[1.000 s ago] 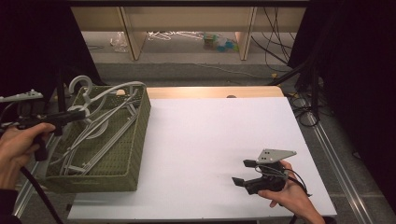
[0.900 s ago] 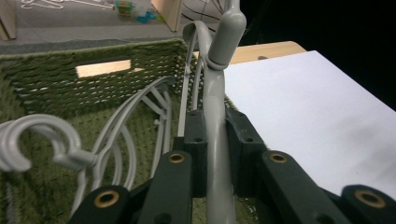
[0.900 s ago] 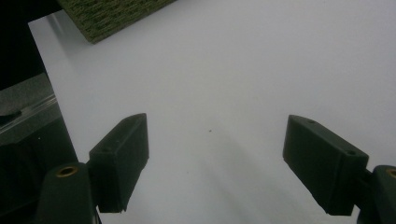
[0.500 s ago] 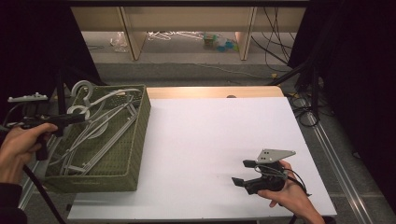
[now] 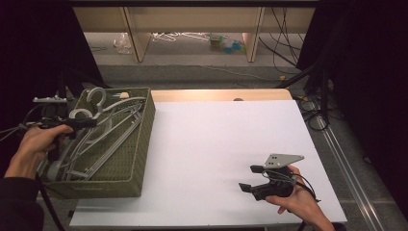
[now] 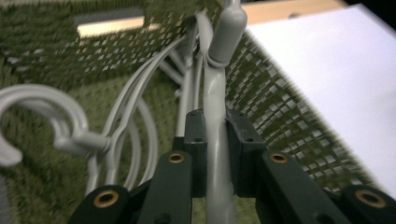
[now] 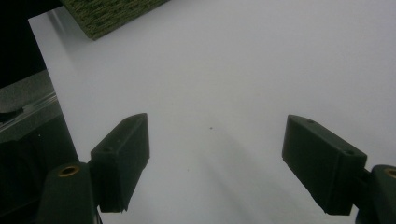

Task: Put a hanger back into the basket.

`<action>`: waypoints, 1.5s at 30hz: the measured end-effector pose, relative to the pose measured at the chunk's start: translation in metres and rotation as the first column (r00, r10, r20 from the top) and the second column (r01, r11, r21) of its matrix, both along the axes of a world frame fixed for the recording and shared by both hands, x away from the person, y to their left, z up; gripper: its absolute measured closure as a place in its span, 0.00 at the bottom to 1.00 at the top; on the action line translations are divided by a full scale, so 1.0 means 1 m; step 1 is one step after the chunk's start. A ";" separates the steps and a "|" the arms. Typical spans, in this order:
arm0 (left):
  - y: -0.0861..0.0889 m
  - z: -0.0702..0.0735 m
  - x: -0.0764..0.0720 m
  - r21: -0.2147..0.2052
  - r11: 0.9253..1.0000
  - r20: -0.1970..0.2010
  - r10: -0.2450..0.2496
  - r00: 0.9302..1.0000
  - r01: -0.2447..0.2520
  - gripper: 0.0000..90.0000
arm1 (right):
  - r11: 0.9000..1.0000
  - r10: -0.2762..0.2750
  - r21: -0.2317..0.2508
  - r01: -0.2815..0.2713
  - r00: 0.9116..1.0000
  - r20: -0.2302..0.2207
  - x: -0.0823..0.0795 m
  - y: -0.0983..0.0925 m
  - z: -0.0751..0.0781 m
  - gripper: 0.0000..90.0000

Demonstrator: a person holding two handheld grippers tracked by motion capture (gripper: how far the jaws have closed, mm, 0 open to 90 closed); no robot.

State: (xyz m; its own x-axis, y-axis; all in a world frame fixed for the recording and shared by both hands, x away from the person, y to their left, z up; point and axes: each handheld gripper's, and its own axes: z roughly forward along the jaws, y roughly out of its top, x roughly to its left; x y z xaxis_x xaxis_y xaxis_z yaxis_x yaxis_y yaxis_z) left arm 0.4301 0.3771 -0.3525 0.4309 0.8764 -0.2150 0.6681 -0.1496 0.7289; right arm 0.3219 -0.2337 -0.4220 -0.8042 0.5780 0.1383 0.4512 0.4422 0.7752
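A green woven basket (image 5: 137, 159) at the table's left holds several grey plastic hangers (image 5: 108, 127). My left gripper (image 5: 79, 122) reaches over the basket's left side and is shut on the bar of one grey hanger (image 6: 215, 100), which runs up between the jaws. Beside it curls the hook of another hanger (image 6: 42, 100). My right gripper (image 5: 251, 178) rests low over the white table top (image 5: 221, 134) near the front right, open, with nothing between its fingers (image 7: 122, 161).
The basket's corner (image 7: 109, 14) shows far off in the right gripper view. A wooden strip (image 5: 216, 95) runs along the table's far edge. Beyond it stand shelf legs with clutter and cables on the floor (image 5: 192, 38).
My left gripper has moved rightward and a bit nearer, over the basket, with the hanger in its jaws. The right gripper has stayed still.
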 end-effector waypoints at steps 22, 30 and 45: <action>0.021 -0.040 0.003 0.112 0.988 -0.081 0.118 0.990 -0.108 0.84 | 1.000 0.001 -0.002 -0.001 1.000 -0.001 0.001 -0.001 0.000 0.27; 0.020 -0.045 0.006 0.127 0.976 -0.090 0.186 0.978 -0.174 0.78 | 1.000 0.000 -0.002 0.000 1.000 -0.004 0.000 -0.001 -0.001 0.27; 0.017 -0.027 -0.009 0.101 0.965 0.011 0.243 0.970 -0.242 0.45 | 1.000 0.002 -0.005 -0.002 1.000 -0.009 0.001 0.000 -0.002 0.27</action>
